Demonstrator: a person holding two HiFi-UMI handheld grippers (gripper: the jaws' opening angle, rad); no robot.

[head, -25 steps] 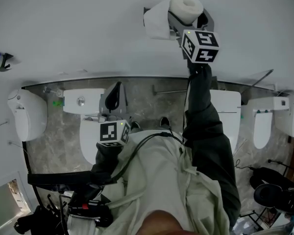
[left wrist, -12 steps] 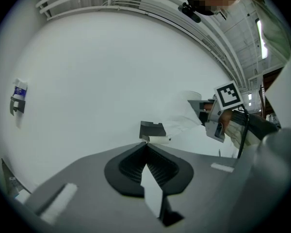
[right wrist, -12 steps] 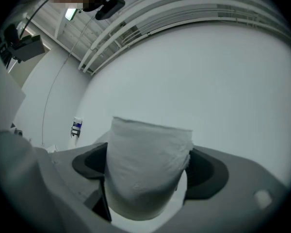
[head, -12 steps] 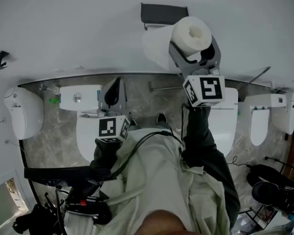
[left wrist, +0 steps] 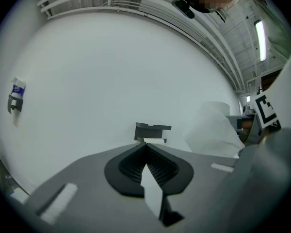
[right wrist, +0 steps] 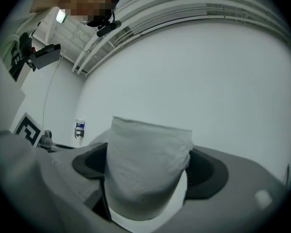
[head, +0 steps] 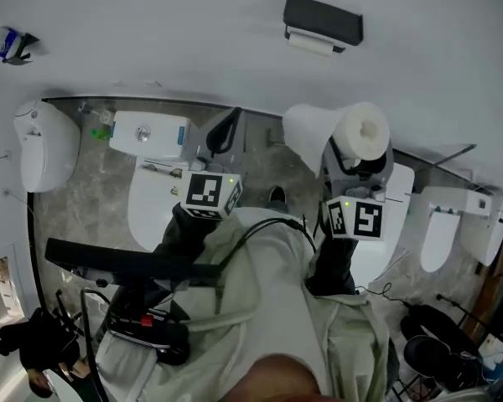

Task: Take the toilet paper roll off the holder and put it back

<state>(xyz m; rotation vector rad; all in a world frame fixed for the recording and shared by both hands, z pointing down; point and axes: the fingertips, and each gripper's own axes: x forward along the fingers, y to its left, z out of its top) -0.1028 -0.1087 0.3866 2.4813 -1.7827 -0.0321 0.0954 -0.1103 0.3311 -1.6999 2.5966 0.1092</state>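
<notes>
The dark toilet paper holder (head: 323, 19) hangs on the white wall with no roll on it; a white strip shows under its cover. The white toilet paper roll (head: 362, 132) is well below it, with my right gripper (head: 357, 159) shut on it. A loose sheet (head: 308, 134) hangs off its left side. In the right gripper view the roll (right wrist: 148, 166) fills the space between the jaws. My left gripper (head: 223, 134) is held lower left, shut, with nothing in it. In the left gripper view its tips (left wrist: 146, 147) point toward the holder (left wrist: 153, 129), with the roll (left wrist: 212, 128) to the right.
A small blue and white fitting (head: 12, 44) is fixed to the wall at far left. White toilets (head: 147, 208) and other white fixtures (head: 44, 156) stand on the grey floor along the wall. A black bar (head: 126, 262) crosses in front of the person's body.
The right gripper has pulled the roll off the holder and carried it down and away from the wall. The holder now stands bare. The left gripper has barely moved.
</notes>
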